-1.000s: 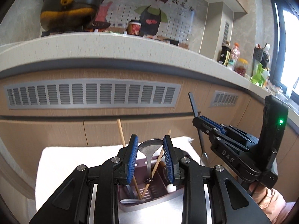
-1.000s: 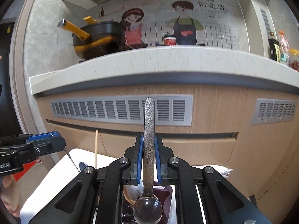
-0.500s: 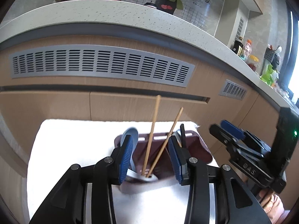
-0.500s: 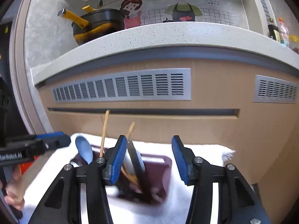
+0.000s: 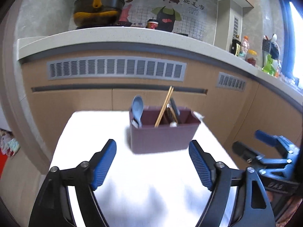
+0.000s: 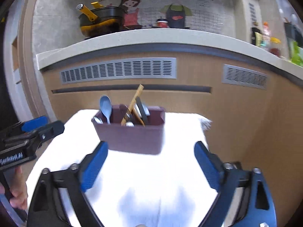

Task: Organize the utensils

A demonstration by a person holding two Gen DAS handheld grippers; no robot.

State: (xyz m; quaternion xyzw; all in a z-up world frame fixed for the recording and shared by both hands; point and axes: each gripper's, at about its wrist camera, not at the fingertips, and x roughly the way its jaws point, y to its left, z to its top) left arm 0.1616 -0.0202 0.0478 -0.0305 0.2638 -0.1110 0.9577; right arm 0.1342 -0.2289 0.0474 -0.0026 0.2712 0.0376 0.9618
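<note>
A dark maroon utensil holder (image 5: pixel 162 138) (image 6: pixel 132 138) stands on a white cloth (image 5: pixel 144 179) (image 6: pixel 151 179). In it stand a light blue spoon (image 5: pixel 137 106) (image 6: pixel 105 106), wooden chopsticks (image 5: pixel 164 106) (image 6: pixel 133 102) and dark-handled utensils (image 5: pixel 175 109) (image 6: pixel 142 111). My left gripper (image 5: pixel 152 162) hangs short of the holder, its jaws opening, nothing between them. My right gripper (image 6: pixel 151 162) is also back from the holder, jaws opening wide and empty. Each gripper shows at the edge of the other's view: the right gripper (image 5: pixel 265 151), the left gripper (image 6: pixel 36 126).
Wooden cabinet fronts with grey vents (image 5: pixel 115 68) (image 6: pixel 119 69) rise behind the cloth under a pale counter (image 5: pixel 117 35). A black and yellow pot (image 5: pixel 97 9) and a red cup (image 5: pixel 152 23) sit on the counter. Bottles (image 5: pixel 240 46) stand far right. A hand (image 6: pixel 18 194) holds the left gripper.
Both grippers let go of their utensils into the holder, opened wide and pulled back. The metal spoon from the right gripper now stands in the holder, which looks smaller and farther.
</note>
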